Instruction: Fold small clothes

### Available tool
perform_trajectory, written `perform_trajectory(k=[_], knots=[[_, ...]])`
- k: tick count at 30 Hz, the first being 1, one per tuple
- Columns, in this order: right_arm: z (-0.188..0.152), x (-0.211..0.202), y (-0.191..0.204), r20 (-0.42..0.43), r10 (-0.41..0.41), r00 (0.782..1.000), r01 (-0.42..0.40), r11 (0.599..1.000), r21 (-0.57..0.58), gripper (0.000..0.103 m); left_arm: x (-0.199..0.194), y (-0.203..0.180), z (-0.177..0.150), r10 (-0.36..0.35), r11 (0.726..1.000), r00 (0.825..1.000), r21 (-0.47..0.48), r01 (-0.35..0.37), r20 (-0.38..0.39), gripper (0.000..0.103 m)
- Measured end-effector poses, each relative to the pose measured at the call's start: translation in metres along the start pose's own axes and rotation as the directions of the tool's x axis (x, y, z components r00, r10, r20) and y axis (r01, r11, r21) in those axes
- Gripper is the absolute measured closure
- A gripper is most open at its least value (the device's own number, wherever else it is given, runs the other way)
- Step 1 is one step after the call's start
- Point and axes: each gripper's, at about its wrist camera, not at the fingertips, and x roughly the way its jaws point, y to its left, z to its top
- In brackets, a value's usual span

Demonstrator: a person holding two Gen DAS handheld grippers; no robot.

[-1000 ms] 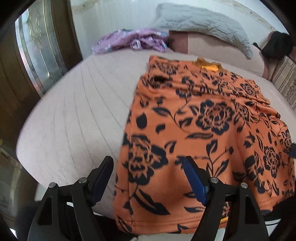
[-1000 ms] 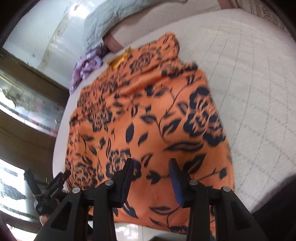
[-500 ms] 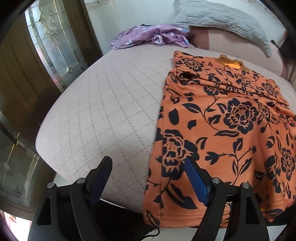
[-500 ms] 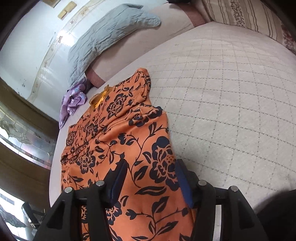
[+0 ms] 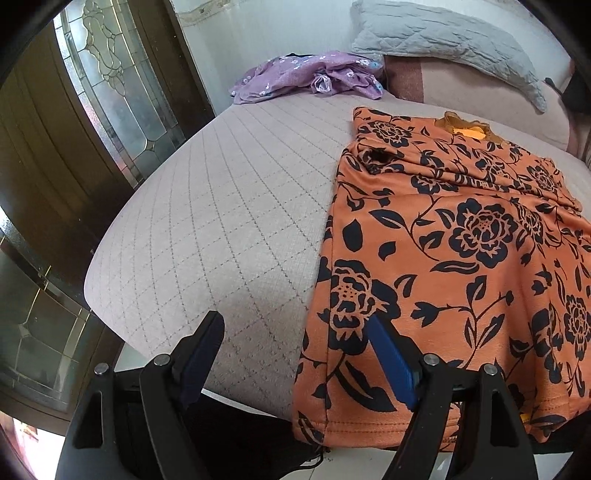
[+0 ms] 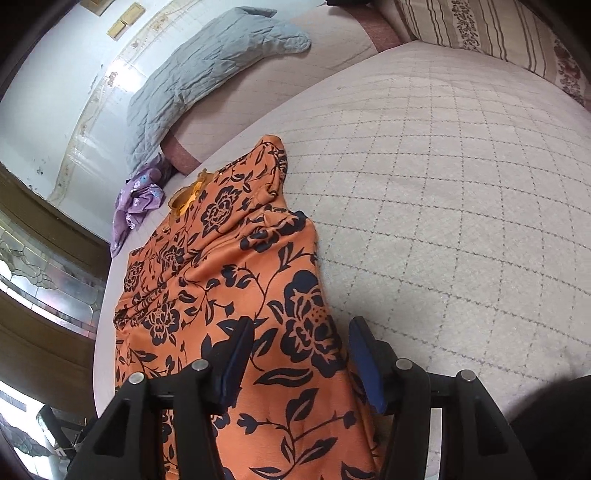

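An orange top with a black flower print (image 5: 443,258) lies flat on the quilted bed (image 5: 221,221), collar at the far end and hem hanging over the near edge. My left gripper (image 5: 293,321) stands open over the hem's left corner; its right finger is above the cloth and its left finger above bare bed. In the right wrist view the same top (image 6: 229,280) runs up the left half. My right gripper (image 6: 301,325) is open above the top's right side edge, and nothing is pinched between its pads.
A crumpled purple garment (image 5: 306,75) lies at the far left of the bed, below a grey quilted pillow (image 5: 443,40). A wooden door with patterned glass (image 5: 110,92) stands to the left. A striped cushion (image 6: 498,33) sits at the far right. Bare bed (image 6: 443,184) spreads right of the top.
My right gripper's jaws have widened and it has shifted toward the top's right edge. The left gripper has swung left, so only its right finger is over the cloth.
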Motion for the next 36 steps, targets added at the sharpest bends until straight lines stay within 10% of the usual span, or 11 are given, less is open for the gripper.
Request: perform_trajectory(k=[23, 36], knots=[[-0.008, -0.008, -0.016, -0.041, 0.015, 0.999, -0.013, 0.999, 0.040, 0.046, 0.004, 0.002, -0.006, -0.053, 0.998, 0.997, -0.025, 0.052, -0.049, 0.022], [-0.012, -0.003, -0.039, -0.111, 0.064, 0.992, -0.047, 0.988, 0.144, 0.042, 0.030, 0.042, -0.004, -0.260, 0.944, 0.949, -0.253, 0.211, -0.180, 0.023]])
